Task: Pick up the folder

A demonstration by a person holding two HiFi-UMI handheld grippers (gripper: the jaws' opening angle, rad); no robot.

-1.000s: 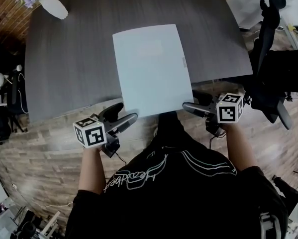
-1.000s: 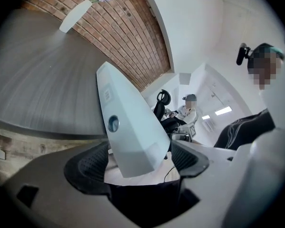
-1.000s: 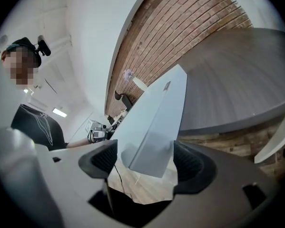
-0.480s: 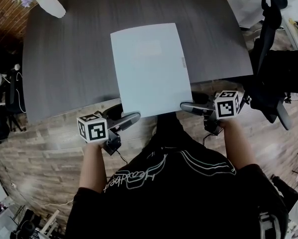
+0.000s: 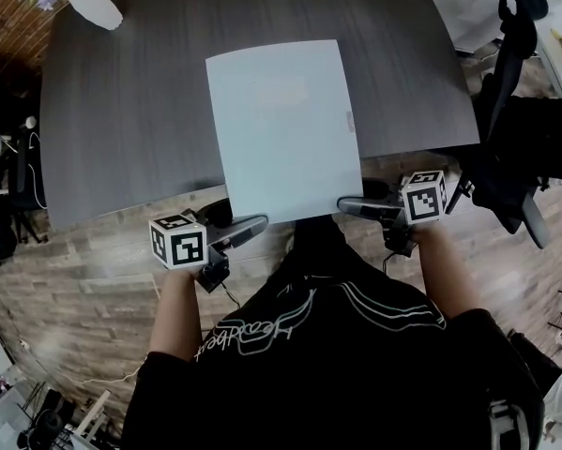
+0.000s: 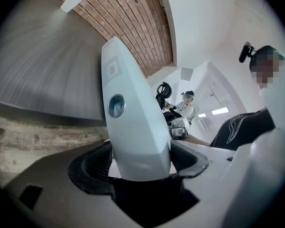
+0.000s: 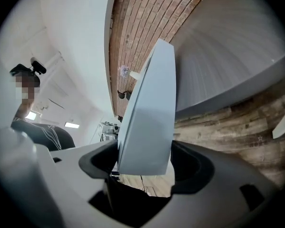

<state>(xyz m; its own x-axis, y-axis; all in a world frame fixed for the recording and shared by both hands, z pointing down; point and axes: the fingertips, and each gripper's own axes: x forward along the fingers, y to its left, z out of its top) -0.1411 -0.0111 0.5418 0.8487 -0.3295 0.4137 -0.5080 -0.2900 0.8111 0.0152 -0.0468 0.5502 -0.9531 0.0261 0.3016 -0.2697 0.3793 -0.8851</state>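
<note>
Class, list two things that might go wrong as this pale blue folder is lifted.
1. The left gripper and right gripper pinch the pale blue plastic folder only at its near corners, so it may sag or slip from the jaws.
2. Uneven pulling might twist or crease it, or knock its far edge against the dark grey table.

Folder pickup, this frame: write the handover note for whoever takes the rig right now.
Left gripper: shut on the folder, at its near left corner.
Right gripper: shut on the folder's near right corner.
Folder: pale blue, running lengthwise away from the person. Its near edge sticks out past the edge of the dark table, over the wooden floor.
Done: both grips are taken.
Left: lift it clear. Whether its far end is already off the table cannot be told. Probably best to raise both grippers evenly so it does not twist.
</note>
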